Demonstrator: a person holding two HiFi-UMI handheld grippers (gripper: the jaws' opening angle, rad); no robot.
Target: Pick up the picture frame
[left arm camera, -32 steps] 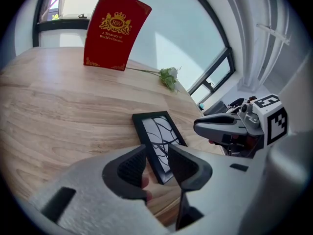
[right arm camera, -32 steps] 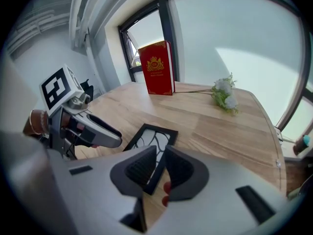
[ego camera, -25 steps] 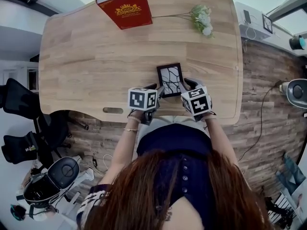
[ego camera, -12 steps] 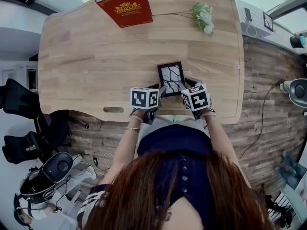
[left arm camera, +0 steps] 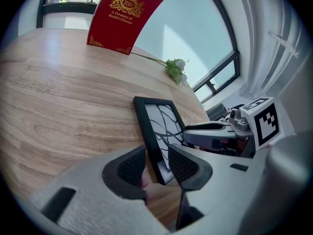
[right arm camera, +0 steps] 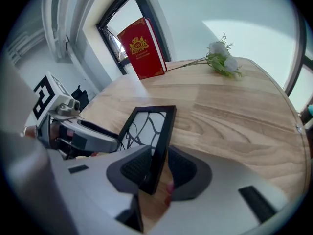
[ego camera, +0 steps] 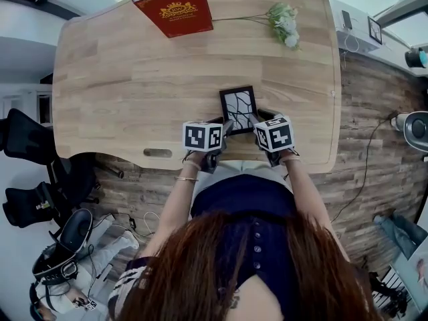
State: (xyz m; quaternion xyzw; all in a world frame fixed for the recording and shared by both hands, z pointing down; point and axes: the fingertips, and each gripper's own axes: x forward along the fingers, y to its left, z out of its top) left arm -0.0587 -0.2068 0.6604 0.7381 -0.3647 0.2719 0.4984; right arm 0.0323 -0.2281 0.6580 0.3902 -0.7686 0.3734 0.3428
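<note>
Left gripper (left arm camera: 157, 165) and right gripper (right arm camera: 155, 168) are clamping the picture frame (ego camera: 238, 109) between their jaws — grasp made, lifting seemingly left to do.

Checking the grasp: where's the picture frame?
Head view: the picture frame is near the table's front edge, its sides gripped by the left gripper and right gripper.

The wooden table (ego camera: 120, 79) bears a red book (ego camera: 172, 7) (standing upright) at its far edge and a flower sprig (ego camera: 281, 24) lying near the far right corner.
</note>
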